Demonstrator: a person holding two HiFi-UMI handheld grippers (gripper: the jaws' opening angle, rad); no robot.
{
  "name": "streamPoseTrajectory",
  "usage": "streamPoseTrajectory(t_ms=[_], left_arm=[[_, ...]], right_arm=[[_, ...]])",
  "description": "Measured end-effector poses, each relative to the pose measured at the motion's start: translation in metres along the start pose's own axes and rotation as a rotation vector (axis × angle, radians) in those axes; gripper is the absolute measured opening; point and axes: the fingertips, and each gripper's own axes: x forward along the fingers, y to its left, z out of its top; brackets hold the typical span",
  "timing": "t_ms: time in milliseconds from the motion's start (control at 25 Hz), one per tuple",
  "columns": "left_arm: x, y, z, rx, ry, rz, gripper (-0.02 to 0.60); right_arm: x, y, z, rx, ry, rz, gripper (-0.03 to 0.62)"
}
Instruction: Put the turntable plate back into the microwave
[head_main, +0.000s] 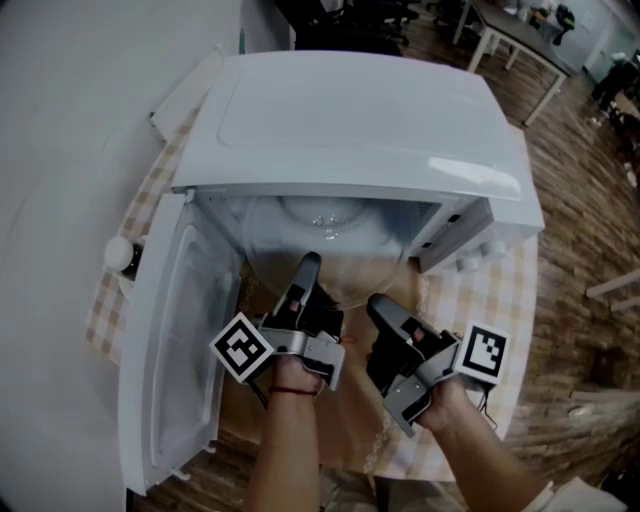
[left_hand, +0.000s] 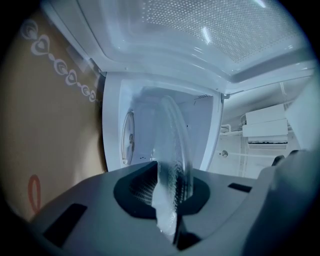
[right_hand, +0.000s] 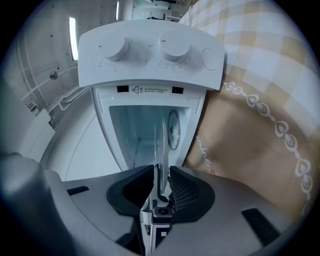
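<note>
I have the glass turntable plate (head_main: 330, 232) roughly level, far half inside the microwave (head_main: 360, 110) cavity, near rim toward me; the cavity walls sit close either side; the door (head_main: 175, 340) is swung wide left; my left claw (head_main: 305, 270) clamps the rim; my right claw (head_main: 378, 308) stands slightly apart, the rim loose between its pads.

The table (head_main: 505, 300) is covered by a beige-and-white checked tablecloth (head_main: 112, 300). Its near part is a plain tan band (right_hand: 260, 165) edged with a white scroll-and-heart border. A white microwave (head_main: 370, 120) stands on the cloth at the middle, its door (head_main: 175, 350) swung open to the left. Just left of the door hinge sits a small white-capped object (head_main: 120, 254), too small to identify.
</note>
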Motion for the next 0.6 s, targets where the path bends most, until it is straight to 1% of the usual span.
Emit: streamPoseTrajectory(t_ms=[200,400,600], left_arm=[[-0.001,0.001,-0.001,0.0,-0.001,0.006,0.026],[0.001,0.002,-0.003,0.0,0.004,0.011,0.026],[0.003,0.001,-0.002,0.003,0.003,0.011,0.026]], right_arm=[[0.008,0.001,0.004,0.007,-0.012,0.032,0.103],[0.014,-0.003,0.004,0.012,-0.004,0.024,0.103],[0.024,-0.004,0.001,0.008,0.025,0.032,0.094]])
